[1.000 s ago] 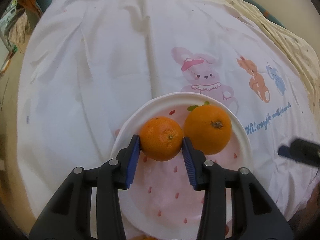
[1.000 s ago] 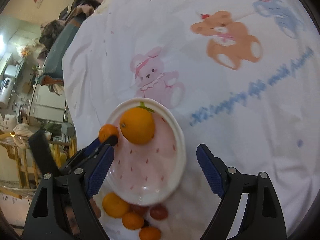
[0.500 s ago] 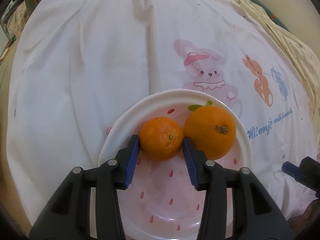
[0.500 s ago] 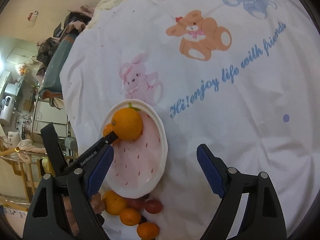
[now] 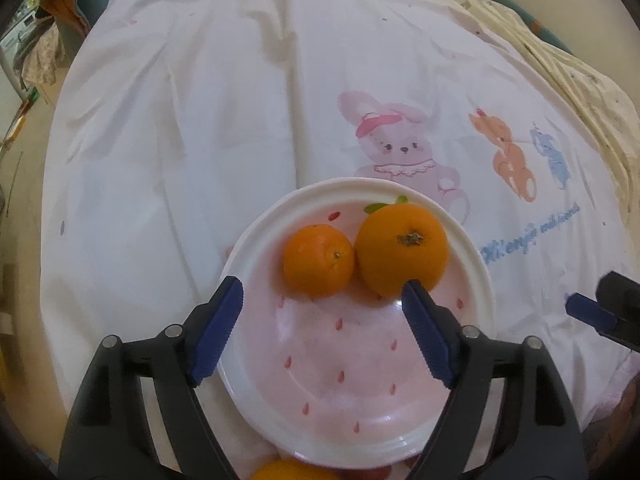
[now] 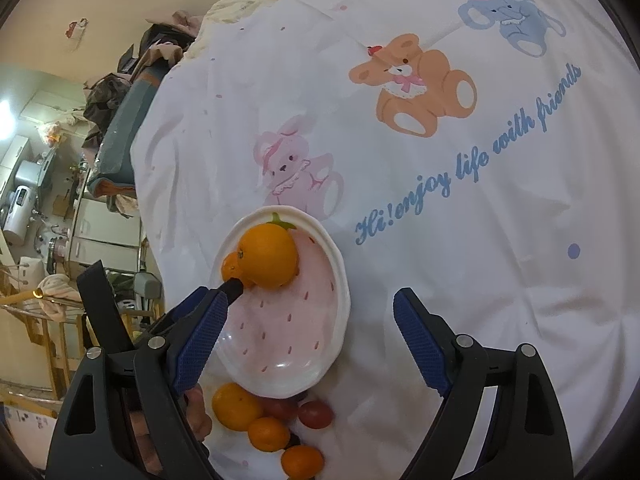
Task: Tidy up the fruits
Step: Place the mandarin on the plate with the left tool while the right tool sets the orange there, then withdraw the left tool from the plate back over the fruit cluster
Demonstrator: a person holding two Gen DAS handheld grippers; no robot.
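- Orange fruit fills the left wrist view: a small round mandarin at 12 o'clock of the frame centre, touching a larger round orange at its 3 o'clock. Both sit on the far part of a white ceramic plate with pink strawberry-seed print.
- Left gripper hangs over the plate, its blue ribbed pads spread wide and empty, the mandarin just beyond the tips. The right pad's tip overlaps the larger orange; contact is unclear.
- White cotton cloth printed with cartoon animals lies under the plate.
- Right wrist view: the right gripper is also wide and carries nothing, over the plate's 3 o'clock rim.
- At the plate's 6 o'clock a loose cluster of small mandarins and dark red round fruits waits on the cloth.
- Handling, as I judge it: the citrus looks light, firm and waxy, so take each across its widest middle with modest squeeze. The red fruits seem softer and likelier to roll or bruise. The plate is breakable.
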